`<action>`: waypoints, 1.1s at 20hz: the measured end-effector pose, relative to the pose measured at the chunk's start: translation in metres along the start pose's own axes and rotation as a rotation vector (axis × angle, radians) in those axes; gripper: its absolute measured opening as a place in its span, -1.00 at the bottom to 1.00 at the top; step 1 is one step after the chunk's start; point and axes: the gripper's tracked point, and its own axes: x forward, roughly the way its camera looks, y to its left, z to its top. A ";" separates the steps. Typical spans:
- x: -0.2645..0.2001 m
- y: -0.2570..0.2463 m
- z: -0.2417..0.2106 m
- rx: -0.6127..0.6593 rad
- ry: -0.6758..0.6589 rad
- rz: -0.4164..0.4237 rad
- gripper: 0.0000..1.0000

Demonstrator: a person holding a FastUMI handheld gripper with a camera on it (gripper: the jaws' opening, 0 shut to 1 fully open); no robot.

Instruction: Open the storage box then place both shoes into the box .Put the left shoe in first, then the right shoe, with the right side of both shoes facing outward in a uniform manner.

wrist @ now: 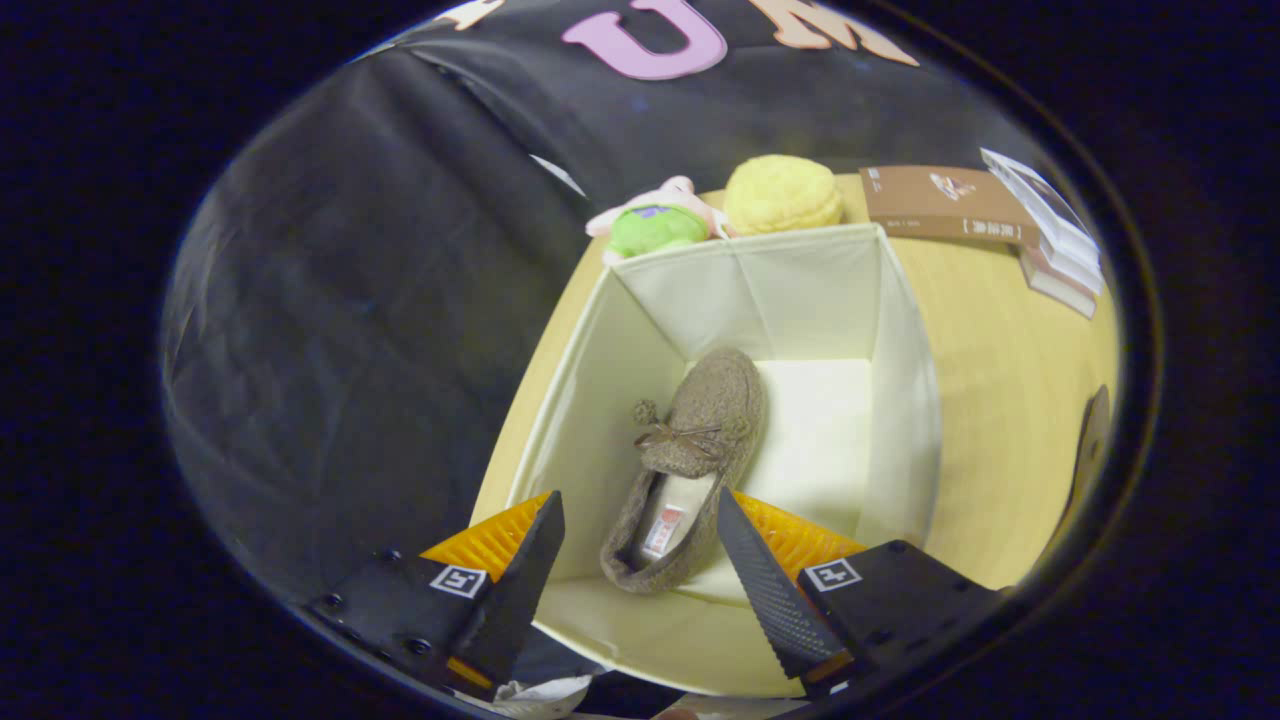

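Observation:
I look down into an open cream fabric storage box (pixel 905 380) on a wooden table. A grey-brown woolly shoe (pixel 700 440) with a bow and pompom lies on the box floor, toe pointing away from me, heel near my fingers. My gripper (pixel 640 530) hangs above the box's near end, open, with the shoe's heel showing in the gap below the fingertips (pixel 745 560). Neither finger touches the shoe. A dark curved shape (pixel 1090 450) on the table right of the box could be the second shoe; too little shows to tell.
A pink-and-green plush toy (pixel 650 225) and a yellow knitted ball (pixel 782 195) sit just behind the box. A brown book (pixel 940 205) and stacked books (pixel 1050 235) lie at the table's (pixel 1000 400) far right.

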 end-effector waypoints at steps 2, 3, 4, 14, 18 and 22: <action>-0.023 -0.010 0.004 -0.079 -0.058 0.002 0.99; -0.035 -0.017 0.009 -0.116 -0.095 0.002 1.00; -0.047 -0.022 0.011 -0.140 -0.129 0.005 1.00; -0.160 -0.166 0.032 -0.192 -0.333 -0.158 1.00; -0.199 -0.231 0.029 -0.137 -0.351 -0.254 1.00; -0.227 -0.300 0.018 -0.096 -0.363 -0.359 1.00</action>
